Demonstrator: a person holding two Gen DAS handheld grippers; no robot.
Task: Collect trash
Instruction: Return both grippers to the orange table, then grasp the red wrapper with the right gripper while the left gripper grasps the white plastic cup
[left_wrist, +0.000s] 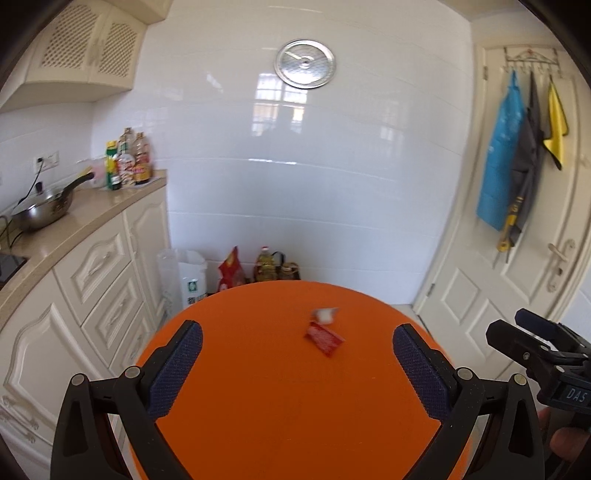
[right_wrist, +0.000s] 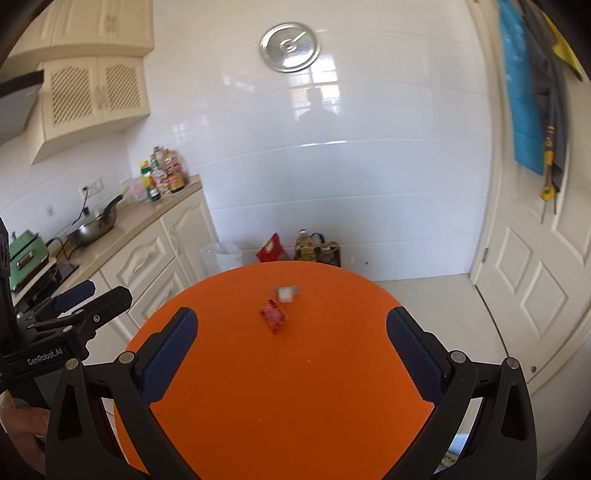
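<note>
orange round table (left_wrist: 258, 424), top mostly bare. red wrapper (left_wrist: 324, 338), crumpled, lying flat past the table's middle, toward the far edge. white scrap (left_wrist: 325, 315), blurred, just beside the red wrapper on its far side; touching or not cannot be told. left gripper (left_wrist: 297, 345): jaws spread wide, nothing between the blue pads, hanging above the near part of the table. right gripper (right_wrist: 291, 332): jaws likewise wide and empty, the red wrapper in line ahead of it. each gripper shows at the edge of the other's view. cream cabinets (left_wrist: 99, 273) at left, a pan (left_wrist: 44, 208) and bottles (left_wrist: 127, 162) on the counter. white tiled wall (left_wrist: 314, 184) behind, bags and an oil bottle (left_wrist: 266, 264) on the floor at its foot.
</note>
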